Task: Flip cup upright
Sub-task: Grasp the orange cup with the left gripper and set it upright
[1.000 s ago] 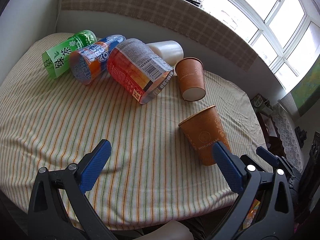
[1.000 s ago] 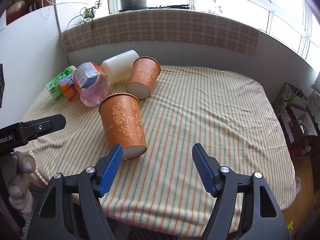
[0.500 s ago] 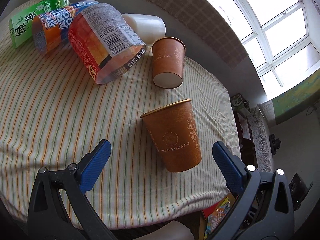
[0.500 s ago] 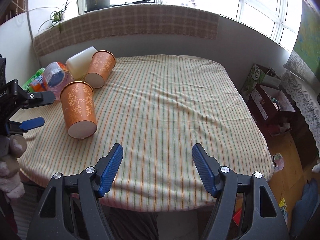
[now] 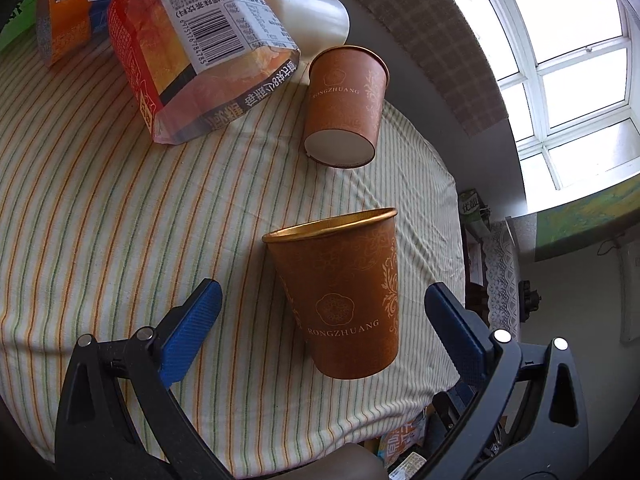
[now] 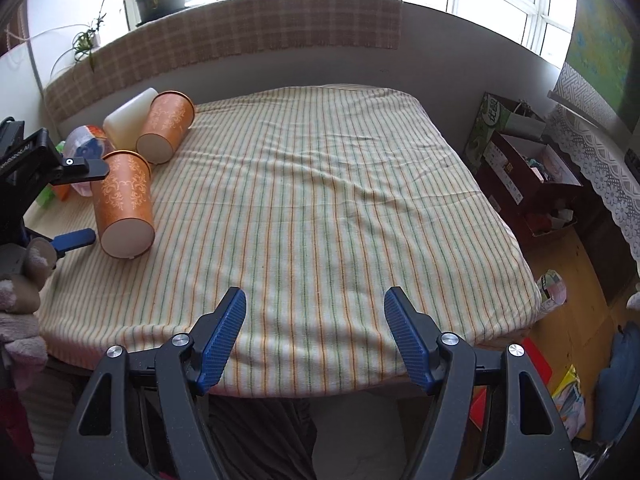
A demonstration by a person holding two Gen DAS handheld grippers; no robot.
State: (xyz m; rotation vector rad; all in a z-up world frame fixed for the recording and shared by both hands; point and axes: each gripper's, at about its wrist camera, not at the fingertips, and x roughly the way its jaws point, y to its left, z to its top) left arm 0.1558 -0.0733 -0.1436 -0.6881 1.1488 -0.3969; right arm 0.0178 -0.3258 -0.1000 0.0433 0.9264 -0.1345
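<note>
The striped desk runs out of frame on the left, cutting off the snack bags. Between the spread left gripper lies the near cup on its side, untouched; a second cup lies beyond. The right gripper hovers spread, well apart.

The left wrist view looks steeply down from close above the near orange paper cup at the table's left end. The right wrist view faces the window from farther back at the striped tablecloth's front edge, sharing both cups.
</note>
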